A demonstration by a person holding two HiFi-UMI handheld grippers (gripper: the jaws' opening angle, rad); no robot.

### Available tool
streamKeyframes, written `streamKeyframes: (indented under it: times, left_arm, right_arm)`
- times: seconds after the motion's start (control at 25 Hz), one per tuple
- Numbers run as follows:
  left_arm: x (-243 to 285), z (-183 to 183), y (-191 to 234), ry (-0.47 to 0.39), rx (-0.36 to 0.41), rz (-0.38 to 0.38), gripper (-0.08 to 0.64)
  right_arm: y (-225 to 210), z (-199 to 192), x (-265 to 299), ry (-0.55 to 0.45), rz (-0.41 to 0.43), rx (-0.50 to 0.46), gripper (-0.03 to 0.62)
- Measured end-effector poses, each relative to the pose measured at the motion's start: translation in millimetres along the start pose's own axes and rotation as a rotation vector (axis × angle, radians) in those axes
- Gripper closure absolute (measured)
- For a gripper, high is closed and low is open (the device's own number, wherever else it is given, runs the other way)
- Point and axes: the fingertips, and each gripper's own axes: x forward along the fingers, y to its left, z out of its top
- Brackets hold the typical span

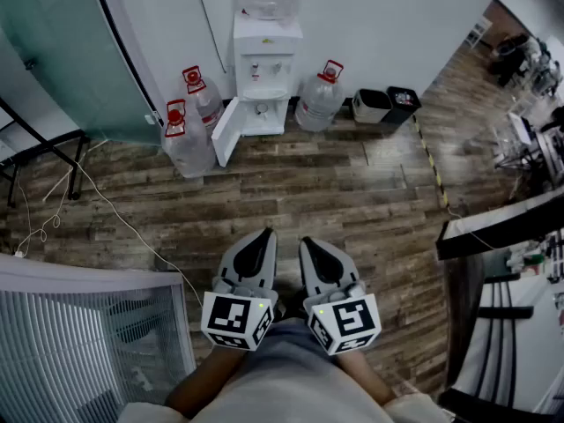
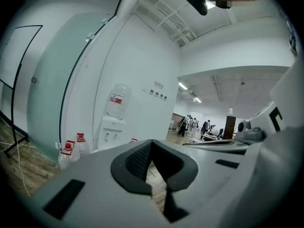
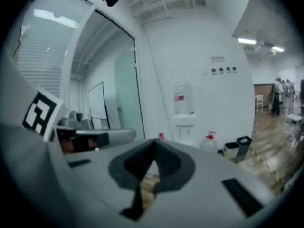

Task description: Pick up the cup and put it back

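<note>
Wooden floor [image 1: 352, 192] runs ahead to a white water dispenser [image 1: 263, 77] at twelve o'clock, with water jugs [image 1: 187, 139] at eleven and one. No cup shows in any view; it may be at the dispenser, whose lower door hangs open. The left tool [image 1: 263, 233] and right tool [image 1: 308, 242] are both closed together and empty. A cup is probably light and thin-walled, so pinch it mid-wall, gently, lest it crush or slip.

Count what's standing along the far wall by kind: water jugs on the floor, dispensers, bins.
Jugs: 3
Dispenser: 1
Bins: 2
Total: 6
</note>
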Motion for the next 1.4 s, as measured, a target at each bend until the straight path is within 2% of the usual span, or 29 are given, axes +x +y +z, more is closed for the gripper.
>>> streamKeyframes:
  times: [0.48, 0.88, 1.4]
  left_arm:
    - [0.6, -5.5, 6.8, 0.009, 0.000, -0.006, 0.554]
    - [-3.4, 1.3, 20.0, -0.004, -0.031, 0.000, 0.554]
    - [32.2, 4.4, 26.2, 0.010, -0.037, -0.019, 0.554]
  right_arm:
    - [5.0, -3.7, 7.8, 0.013, 0.001, 0.000, 0.569]
    - [8.5, 2.9, 11.4, -0.005, 0.005, 0.035, 0.569]
    - [-15.0, 8.4, 41.8, 0.004, 0.019, 0.033, 0.569]
